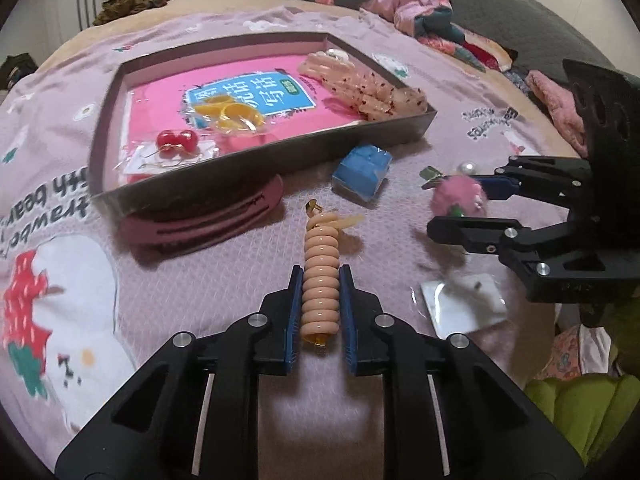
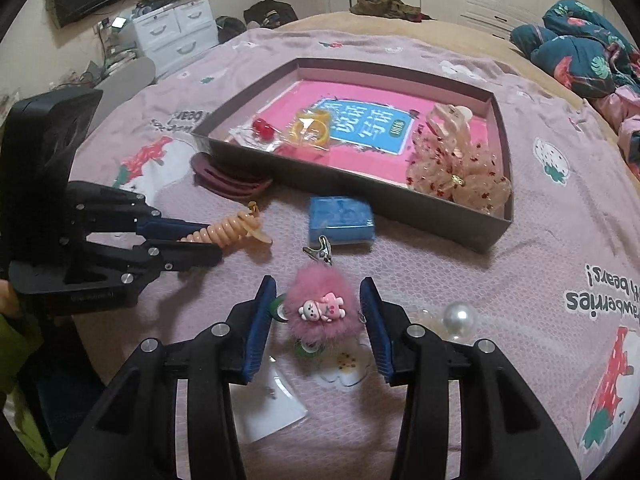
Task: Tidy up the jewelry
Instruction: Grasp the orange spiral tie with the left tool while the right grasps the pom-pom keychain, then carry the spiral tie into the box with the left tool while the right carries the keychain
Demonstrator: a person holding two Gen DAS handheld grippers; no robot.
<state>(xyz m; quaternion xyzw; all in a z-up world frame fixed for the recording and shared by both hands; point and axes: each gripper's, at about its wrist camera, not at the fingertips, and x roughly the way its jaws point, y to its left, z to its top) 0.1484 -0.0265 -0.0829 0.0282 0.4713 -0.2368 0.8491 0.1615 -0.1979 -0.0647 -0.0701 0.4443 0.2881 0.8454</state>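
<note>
On the bed, L gripper [image 1: 320, 308] jaws clamp the coil hair tie [image 1: 320, 276] lengthwise; tray [image 1: 280, 152] lies just ahead. R gripper [image 2: 320, 320] jaws straddle the pink pompom clip [image 2: 322, 310], prob. not yet pressing.

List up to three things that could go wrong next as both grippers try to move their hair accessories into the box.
1. The left gripper is shut on the peach coil hair tie; springy coils may squirm out.
2. The right gripper straddles the pink pompom clip with gaps showing; it could catch only fluff.
3. The box wall could snag either item.
</note>
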